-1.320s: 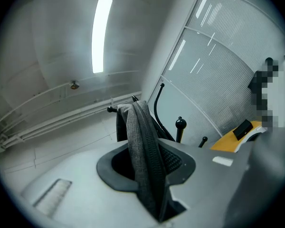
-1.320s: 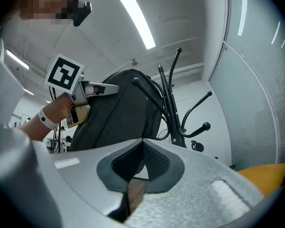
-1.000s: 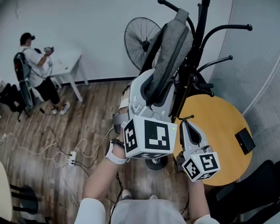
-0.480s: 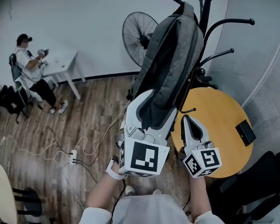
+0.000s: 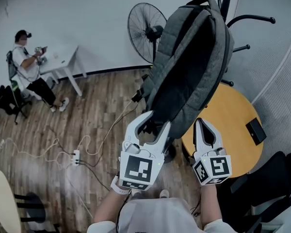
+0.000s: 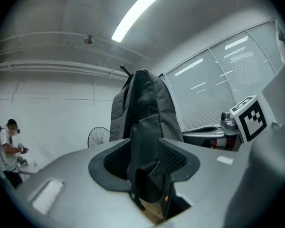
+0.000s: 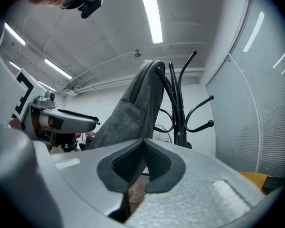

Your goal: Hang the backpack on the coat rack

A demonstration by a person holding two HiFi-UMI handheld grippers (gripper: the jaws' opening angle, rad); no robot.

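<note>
1. Your left gripper (image 5: 155, 120) is at the lower end of the backpack (image 5: 194, 67), with one jaw on either side of its bottom corner. Its jaws have just been closing. In the left gripper view the bag's dark lower fabric fills the gap between the pads (image 6: 173, 156), so the jaws stand partly apart and are clamped on the bag.
2. Your right gripper (image 5: 203, 125) is just right of the bag's lower edge, above the round wooden table (image 5: 233, 125). Its jaws are together, pad against pad, with nothing between them.
3. The backpack hangs upright, its top against the upper arms of the coat rack (image 7: 182, 122) and its bottom well clear of the floor. The head view cuts off the top of the bag. It appears to hang from one of the hooks, but which hook bears it cannot be confirmed.
4. The coat rack stands beside the round table, and a small black object (image 5: 255, 131) lies near the table's right edge.
5. A standing fan (image 5: 145, 30) is behind the bag, near the wall.
6. A seated person (image 5: 26, 64) is at a white table (image 5: 63, 62) at far left, well apart from your work.
</note>
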